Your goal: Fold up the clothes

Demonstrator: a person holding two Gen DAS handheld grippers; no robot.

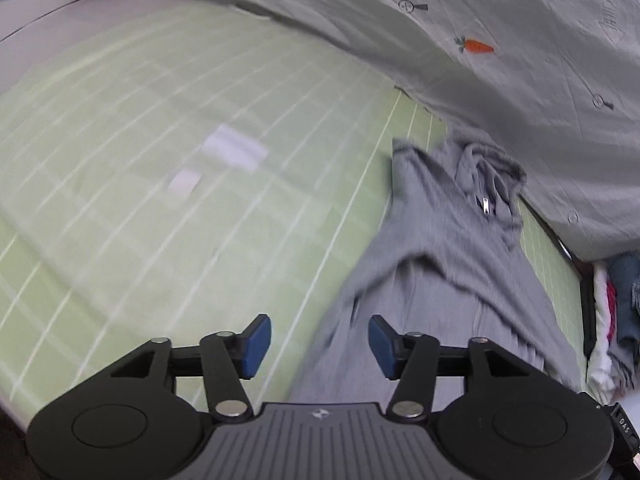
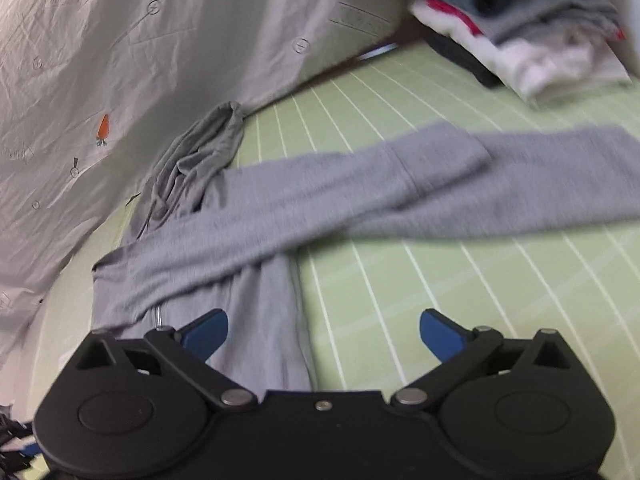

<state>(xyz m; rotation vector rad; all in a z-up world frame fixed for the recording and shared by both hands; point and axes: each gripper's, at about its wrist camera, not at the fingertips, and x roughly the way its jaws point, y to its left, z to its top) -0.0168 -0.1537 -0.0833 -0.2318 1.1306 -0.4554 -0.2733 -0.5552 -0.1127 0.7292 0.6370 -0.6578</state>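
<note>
On the green mat (image 1: 160,120), left gripper (image 1: 319,346) gapes empty at the grey hoodie (image 1: 448,272) edge; its body runs near to far; right gripper (image 2: 323,338), wide and empty, sits nearer the sleeve (image 2: 440,176) trailing rightward.

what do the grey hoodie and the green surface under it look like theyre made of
Grey hoodie: seems a soft knit, likely cotton jersey or a blend, matte heathered grey that drapes limp and bunches at the hood; a small metal zipper pull shines.

Green surface: looks like a cutting mat, probably vinyl or rubber, smooth and flat with a printed white grid; motion blur leaves this uncertain.
</note>
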